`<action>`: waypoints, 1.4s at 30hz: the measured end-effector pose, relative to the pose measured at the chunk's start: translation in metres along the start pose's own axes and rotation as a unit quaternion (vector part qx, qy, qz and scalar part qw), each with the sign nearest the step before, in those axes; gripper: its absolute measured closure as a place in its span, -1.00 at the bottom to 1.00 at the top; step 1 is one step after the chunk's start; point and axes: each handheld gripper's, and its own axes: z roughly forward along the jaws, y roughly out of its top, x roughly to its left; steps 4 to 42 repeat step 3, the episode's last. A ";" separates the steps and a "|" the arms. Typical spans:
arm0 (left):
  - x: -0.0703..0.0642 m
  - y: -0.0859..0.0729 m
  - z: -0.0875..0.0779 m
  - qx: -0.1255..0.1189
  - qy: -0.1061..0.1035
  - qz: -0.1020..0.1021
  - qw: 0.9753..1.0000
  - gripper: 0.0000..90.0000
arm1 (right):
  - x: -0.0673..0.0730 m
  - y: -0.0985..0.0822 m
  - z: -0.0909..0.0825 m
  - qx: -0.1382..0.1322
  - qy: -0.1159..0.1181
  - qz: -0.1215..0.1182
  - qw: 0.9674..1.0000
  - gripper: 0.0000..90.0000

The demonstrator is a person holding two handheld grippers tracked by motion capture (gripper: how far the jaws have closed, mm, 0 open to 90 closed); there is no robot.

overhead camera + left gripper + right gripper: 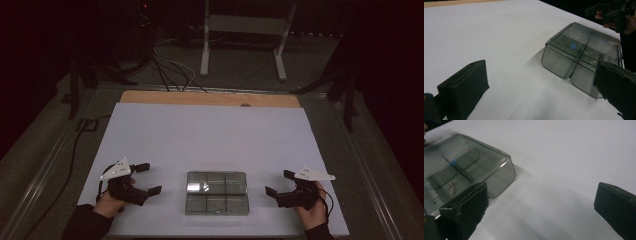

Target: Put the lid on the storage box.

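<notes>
Left claw [148, 178] and right claw [278, 183] flank the box [217, 192], jaws wide apart, holding nothing. We judge the smooth box may skid on the tabletop [210, 135] if one claw arrives first.

White table [210, 135], wooden strip along the far edge; one clear compartment box [217, 192] lies on its near centre.

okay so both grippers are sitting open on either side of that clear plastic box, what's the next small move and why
Probably bring both grippers inward to the clear divided box. It lies closed on the white table between them, and the left gripper and right gripper are open, apart from it and holding nothing.
</notes>
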 end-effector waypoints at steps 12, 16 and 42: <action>0.001 0.000 0.000 -0.001 0.004 -0.002 1.000 -0.98 | 0.001 0.000 0.001 0.001 -0.002 -0.007 1.000 -1.00; 0.001 0.000 0.000 -0.001 0.004 -0.002 1.000 -0.98 | 0.001 0.000 0.001 0.001 -0.002 -0.007 1.000 -1.00; 0.001 0.000 0.000 -0.001 0.004 -0.002 1.000 -0.98 | 0.001 0.000 0.001 0.001 -0.002 -0.007 1.000 -1.00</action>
